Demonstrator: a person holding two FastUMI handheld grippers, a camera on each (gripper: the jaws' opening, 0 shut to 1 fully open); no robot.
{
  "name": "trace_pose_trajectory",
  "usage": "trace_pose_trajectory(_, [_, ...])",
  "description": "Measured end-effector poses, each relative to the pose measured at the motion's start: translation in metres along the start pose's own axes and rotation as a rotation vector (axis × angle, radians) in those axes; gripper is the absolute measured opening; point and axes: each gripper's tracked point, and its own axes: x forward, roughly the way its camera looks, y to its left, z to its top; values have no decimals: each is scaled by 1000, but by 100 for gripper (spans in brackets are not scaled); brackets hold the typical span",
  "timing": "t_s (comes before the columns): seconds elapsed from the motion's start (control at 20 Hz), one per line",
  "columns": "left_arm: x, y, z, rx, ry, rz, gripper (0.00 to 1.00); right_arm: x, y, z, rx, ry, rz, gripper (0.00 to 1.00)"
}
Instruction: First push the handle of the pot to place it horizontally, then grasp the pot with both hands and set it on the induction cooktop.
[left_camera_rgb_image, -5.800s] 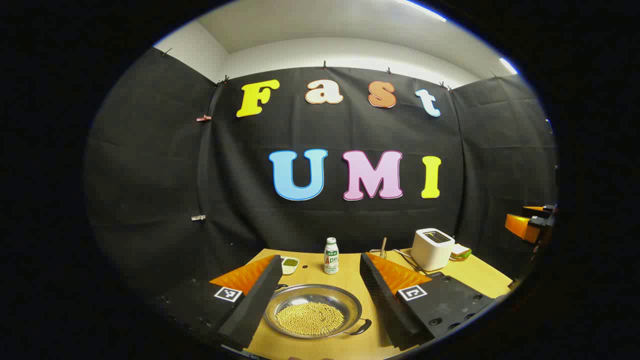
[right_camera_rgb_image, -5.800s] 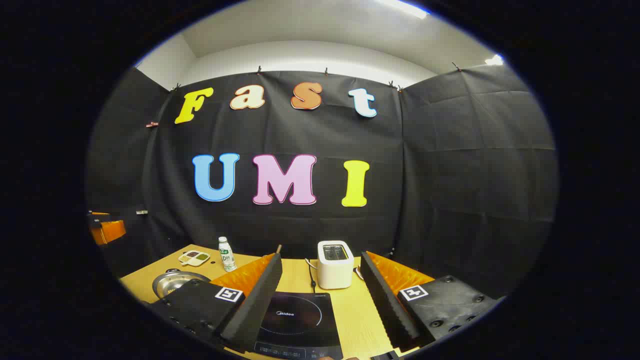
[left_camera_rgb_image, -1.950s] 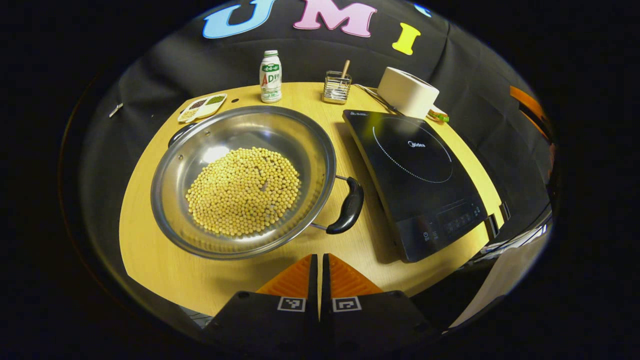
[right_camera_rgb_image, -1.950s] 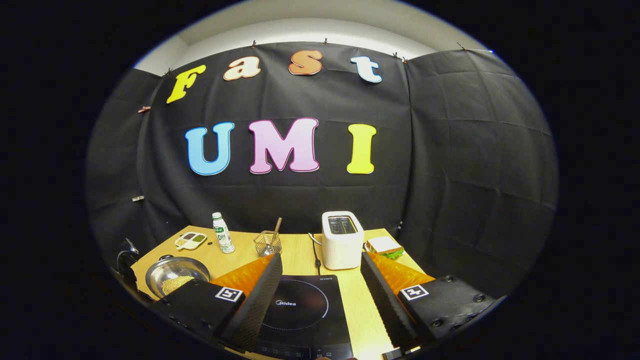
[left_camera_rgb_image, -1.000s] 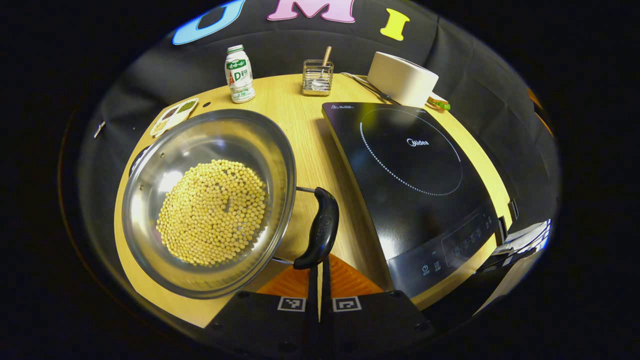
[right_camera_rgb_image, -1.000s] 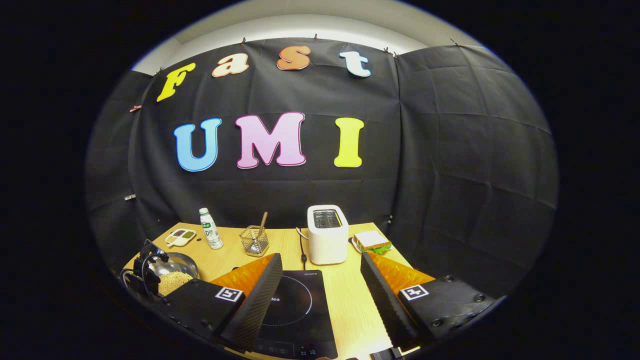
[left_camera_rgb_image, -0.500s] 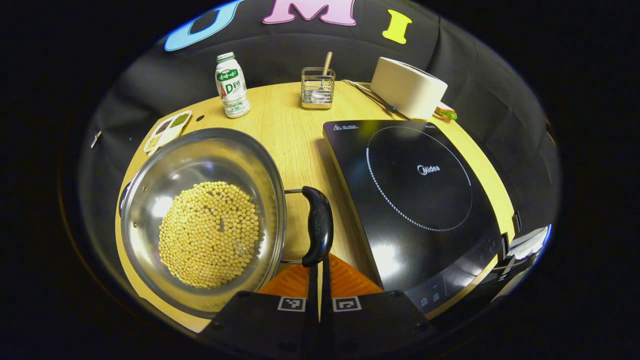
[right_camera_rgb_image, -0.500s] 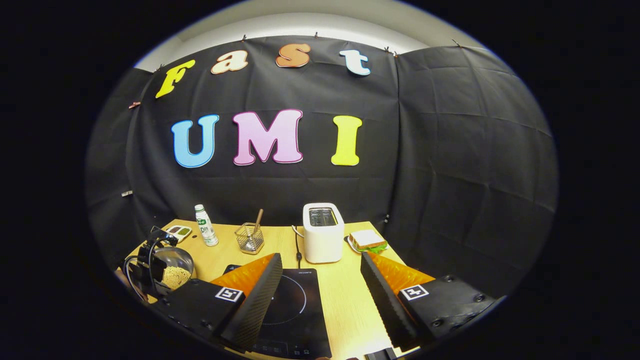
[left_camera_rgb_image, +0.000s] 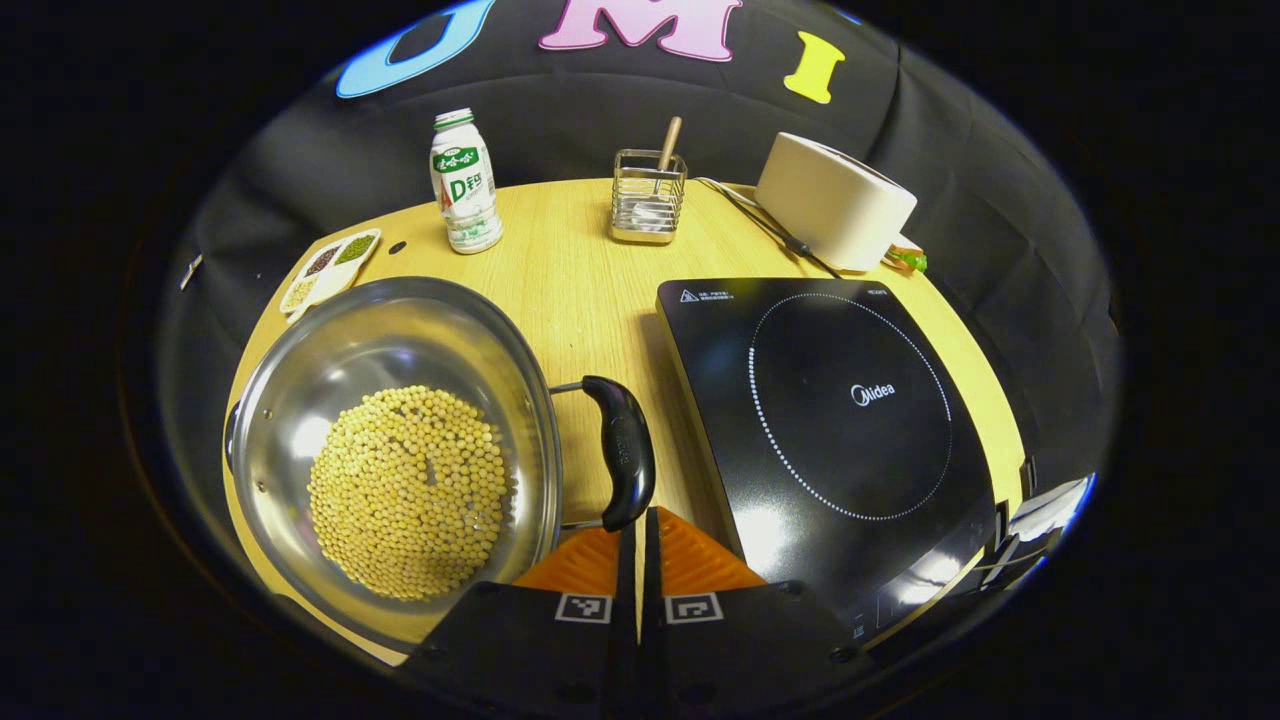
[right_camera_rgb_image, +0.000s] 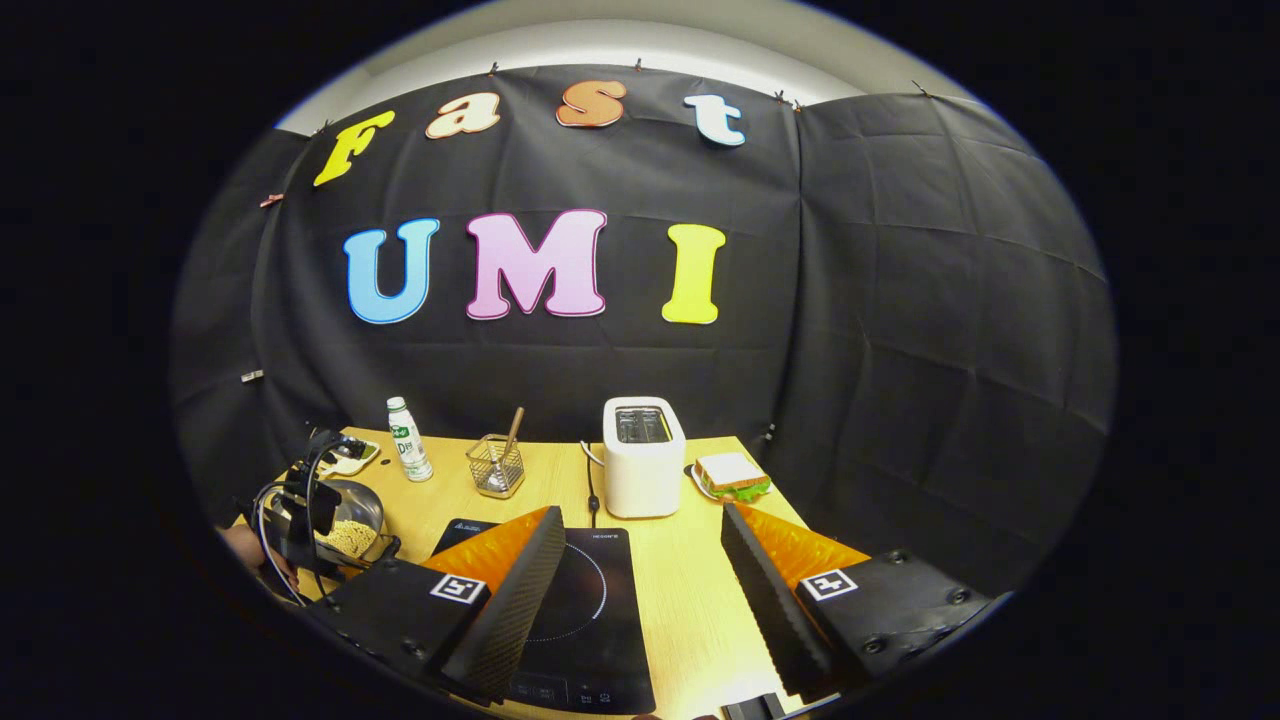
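A steel pot (left_camera_rgb_image: 400, 330) heaped with yellow beans (left_camera_rgb_image: 405, 490) sits on the left of the wooden table (left_camera_rgb_image: 570, 270). Its black side handle (left_camera_rgb_image: 625, 450) points toward the black induction cooktop (left_camera_rgb_image: 840, 420) on the right. My left gripper (left_camera_rgb_image: 637, 518) is shut, with its tips against the near end of that handle. In the right gripper view, my right gripper (right_camera_rgb_image: 640, 515) hangs open above the cooktop (right_camera_rgb_image: 570, 620) with nothing between its fingers. The pot (right_camera_rgb_image: 362, 520) lies far left there, with the left gripper (right_camera_rgb_image: 300, 515) and a hand (right_camera_rgb_image: 245, 550) beside it.
At the back of the table stand a small drink bottle (left_camera_rgb_image: 465, 180), a wire holder with a stick (left_camera_rgb_image: 648, 190) and a white toaster (left_camera_rgb_image: 835, 200) with its cord. A divided sauce dish (left_camera_rgb_image: 330, 265) lies back left. A sandwich (right_camera_rgb_image: 733, 475) lies right of the toaster (right_camera_rgb_image: 643, 455).
My left gripper shut, tipped down over the table and came against the pot handle. The handle has swung round, away from me, turning the pot. My right gripper stayed open and drifted slightly.
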Motion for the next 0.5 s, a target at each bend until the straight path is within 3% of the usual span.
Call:
trace_pose_trajectory(0.25, [-28, -9, -1, -29, -95, -28, 5, -8, 16, -3, -8, 11, 31, 98])
trace_pose_trajectory(0.5, [-86, 0, -8, -64, -262, -34, 6, -18, 53, -6, -18, 29, 107, 98])
